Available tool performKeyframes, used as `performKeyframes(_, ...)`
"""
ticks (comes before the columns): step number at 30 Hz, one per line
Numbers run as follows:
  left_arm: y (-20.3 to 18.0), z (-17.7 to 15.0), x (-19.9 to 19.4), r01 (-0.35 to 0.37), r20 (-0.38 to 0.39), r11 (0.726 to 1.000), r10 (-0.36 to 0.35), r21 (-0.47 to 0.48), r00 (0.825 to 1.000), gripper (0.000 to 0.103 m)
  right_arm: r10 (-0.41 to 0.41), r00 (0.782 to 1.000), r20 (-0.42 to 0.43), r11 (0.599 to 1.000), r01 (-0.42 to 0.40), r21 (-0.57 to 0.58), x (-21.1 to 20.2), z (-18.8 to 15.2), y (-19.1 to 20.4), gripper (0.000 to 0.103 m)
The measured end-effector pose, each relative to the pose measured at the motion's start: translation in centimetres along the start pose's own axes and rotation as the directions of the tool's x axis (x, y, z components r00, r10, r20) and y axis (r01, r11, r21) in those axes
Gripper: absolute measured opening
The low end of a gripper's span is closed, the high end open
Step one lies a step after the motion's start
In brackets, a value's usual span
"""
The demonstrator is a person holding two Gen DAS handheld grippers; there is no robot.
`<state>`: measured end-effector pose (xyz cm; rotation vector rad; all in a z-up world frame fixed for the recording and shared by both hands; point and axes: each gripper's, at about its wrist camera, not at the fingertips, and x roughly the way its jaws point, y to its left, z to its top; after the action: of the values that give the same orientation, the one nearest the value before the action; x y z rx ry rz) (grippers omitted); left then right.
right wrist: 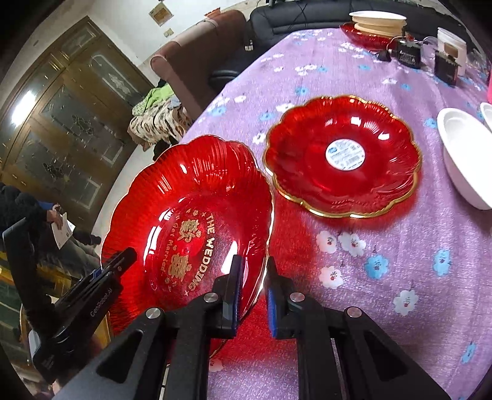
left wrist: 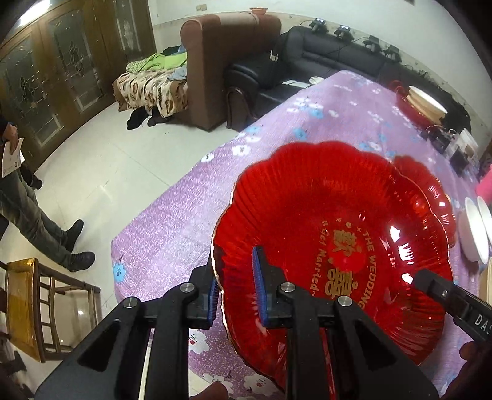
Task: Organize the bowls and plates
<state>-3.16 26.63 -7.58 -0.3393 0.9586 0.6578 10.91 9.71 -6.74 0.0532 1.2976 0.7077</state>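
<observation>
A red scalloped plate (left wrist: 338, 209) with gold wedding lettering is held between both grippers, tilted above the purple flowered tablecloth (right wrist: 399, 261). My left gripper (left wrist: 236, 292) is shut on its left rim, one blue pad on each face. My right gripper (right wrist: 253, 294) is shut on the opposite rim of the same plate (right wrist: 190, 197). Each gripper shows in the other view: the right gripper (left wrist: 446, 292) and the left gripper (right wrist: 113, 267). A second red plate (right wrist: 341, 154) with a gold edge and a round white sticker lies flat on the cloth just beyond.
White bowls (right wrist: 464, 157) sit at the right edge. A stack of pale plates (right wrist: 378, 21) on a red dish stands at the far end, with black boxes and cables (right wrist: 409, 52) beside it. A seated person (left wrist: 30, 200) and a wooden chair (left wrist: 30, 307) are left of the table.
</observation>
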Motion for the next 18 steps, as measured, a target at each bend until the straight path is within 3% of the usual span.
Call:
performKeyframes(3,0.0,-0.2,0.4,-0.006,-0.015,1.000,0.006,-0.004,1.000,0.019,-0.013,1.000,-0.007,1.000,0.013,0.002,0.5,-0.1,0.0,0.019)
performKeyframes(4,0.0,-0.3,0.5,-0.004,-0.016,1.000,0.004,-0.001,1.000,0.022,-0.010,1.000,-0.005,1.000,0.010,0.004,0.5,-0.1,-0.1,0.019)
performKeyframes(5,0.0,-0.3,0.5,-0.001,-0.017,1.000,0.001,0.000,1.000,0.034,-0.013,1.000,-0.007,1.000,0.013,0.003,0.6,-0.1,0.0,0.022)
performKeyframes(7,0.3,-0.3,0.1,0.014,-0.008,1.000,-0.014,-0.015,1.000,0.056,-0.006,1.000,0.007,1.000,0.006,0.004,0.3,0.0,0.0,0.043)
performKeyframes(8,0.7,-0.4,-0.2,0.019,0.001,1.000,-0.019,-0.025,1.000,0.062,0.001,1.000,0.023,1.000,-0.001,0.002,0.0,0.0,0.1,0.062)
performKeyframes(9,0.9,-0.3,-0.6,0.016,0.013,0.999,-0.015,-0.035,1.000,0.064,0.004,0.999,0.039,1.000,-0.004,-0.002,-0.5,0.0,0.1,0.071)
performKeyframes(14,1.1,0.6,-2.8,0.037,0.069,0.998,-0.034,-0.041,0.997,0.069,0.016,0.995,0.103,1.000,-0.017,0.008,-3.1,0.0,-0.7,0.077)
performKeyframes(18,-1.0,1.8,-5.0,0.113,0.116,0.993,-0.115,0.020,0.987,0.079,0.032,0.989,0.146,0.997,-0.042,0.065,-5.2,0.0,-3.0,0.080)
